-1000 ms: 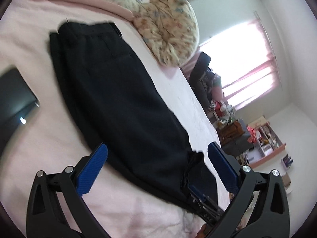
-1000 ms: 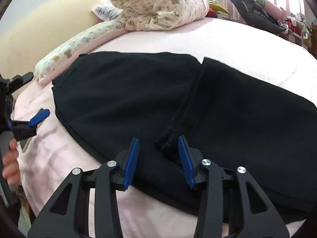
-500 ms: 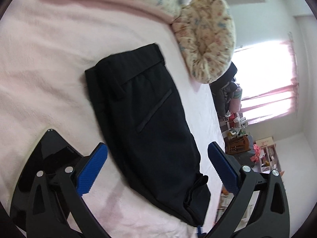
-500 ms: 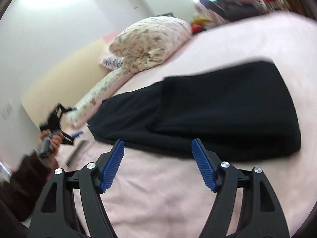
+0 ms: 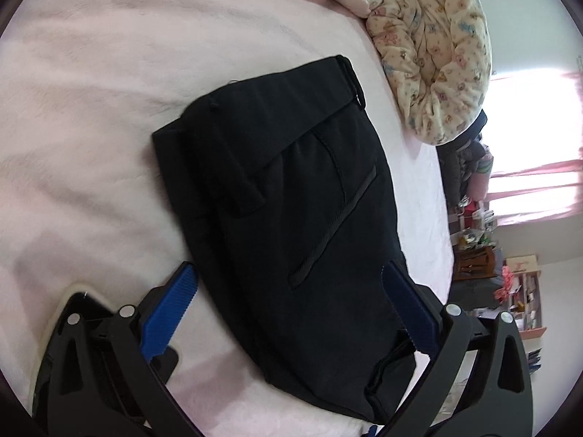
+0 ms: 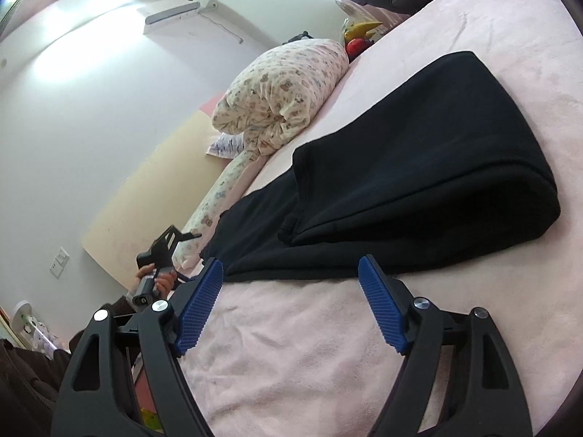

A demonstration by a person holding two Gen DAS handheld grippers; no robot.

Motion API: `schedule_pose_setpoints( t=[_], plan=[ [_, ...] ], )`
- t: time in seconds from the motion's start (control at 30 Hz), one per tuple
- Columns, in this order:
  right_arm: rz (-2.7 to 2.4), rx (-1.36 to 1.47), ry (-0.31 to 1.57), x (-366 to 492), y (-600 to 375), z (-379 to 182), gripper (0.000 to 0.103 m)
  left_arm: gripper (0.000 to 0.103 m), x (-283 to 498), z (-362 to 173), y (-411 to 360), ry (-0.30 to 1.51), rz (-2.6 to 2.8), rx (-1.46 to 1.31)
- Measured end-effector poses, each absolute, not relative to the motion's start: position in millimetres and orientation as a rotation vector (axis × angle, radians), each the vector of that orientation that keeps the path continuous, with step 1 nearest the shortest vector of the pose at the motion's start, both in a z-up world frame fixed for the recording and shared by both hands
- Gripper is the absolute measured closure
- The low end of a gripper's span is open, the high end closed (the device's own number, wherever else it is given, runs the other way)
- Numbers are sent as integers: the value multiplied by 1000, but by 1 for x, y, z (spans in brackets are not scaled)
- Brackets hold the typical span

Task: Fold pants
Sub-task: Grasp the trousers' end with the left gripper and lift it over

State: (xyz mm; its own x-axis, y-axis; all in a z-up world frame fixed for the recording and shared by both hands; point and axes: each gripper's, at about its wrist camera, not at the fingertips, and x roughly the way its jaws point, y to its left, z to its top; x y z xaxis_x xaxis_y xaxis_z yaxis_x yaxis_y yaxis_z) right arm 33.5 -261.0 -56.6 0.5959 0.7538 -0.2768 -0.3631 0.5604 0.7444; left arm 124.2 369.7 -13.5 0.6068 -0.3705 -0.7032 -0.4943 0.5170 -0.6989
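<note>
Black pants (image 5: 291,218) now folded on pink bed (image 5: 91,109), both grippers' jaws released, right gripper (image 6: 288,306) withdrawn

Black pants on a pale pink bed

The pants (image 5: 298,196) were plain black all over, with a darker ribbed pocket trim showing between the left jaws, and they lay on a soft pink blanket (image 5: 109,83) that spread out beyond both sets of jaws. The left gripper (image 5: 291,291) and the right gripper (image 6: 291,291) had black frames with bright blue ribbed pads (image 6: 198,309). Ahead of the jaws, a cream pillow (image 5: 433,54) carried a small pastel print of bears and flowers. Off to the right of the left jaws hung pink curtains (image 5: 539,189). Beyond the right jaws, the wall (image 6: 91,109) was white with a pale yellow headboard (image 6: 153,189) below it.
</note>
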Motion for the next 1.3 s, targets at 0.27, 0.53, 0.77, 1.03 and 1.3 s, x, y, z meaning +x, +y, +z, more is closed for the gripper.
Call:
schedule_pose_setpoints(
  t=[0.27, 0.53, 0.77, 1.03, 1.3],
  plan=[
    [721, 697, 645, 40, -260, -60, 24, 2, 138, -13, 357, 956, 79, -983],
    [736, 676, 664, 41, -256, -61, 21, 12, 126, -17, 356, 772, -3, -1080],
    [743, 669, 670, 42, -253, -61, 20, 53, 133, -30, 358, 792, 15, -1097],
    [749, 674, 670, 41, -253, -61, 19, 78, 131, -29, 354, 763, 39, -1078],
    [756, 686, 661, 39, -254, -61, 19, 83, 127, 6, 336, 693, 27, -988]
  ],
)
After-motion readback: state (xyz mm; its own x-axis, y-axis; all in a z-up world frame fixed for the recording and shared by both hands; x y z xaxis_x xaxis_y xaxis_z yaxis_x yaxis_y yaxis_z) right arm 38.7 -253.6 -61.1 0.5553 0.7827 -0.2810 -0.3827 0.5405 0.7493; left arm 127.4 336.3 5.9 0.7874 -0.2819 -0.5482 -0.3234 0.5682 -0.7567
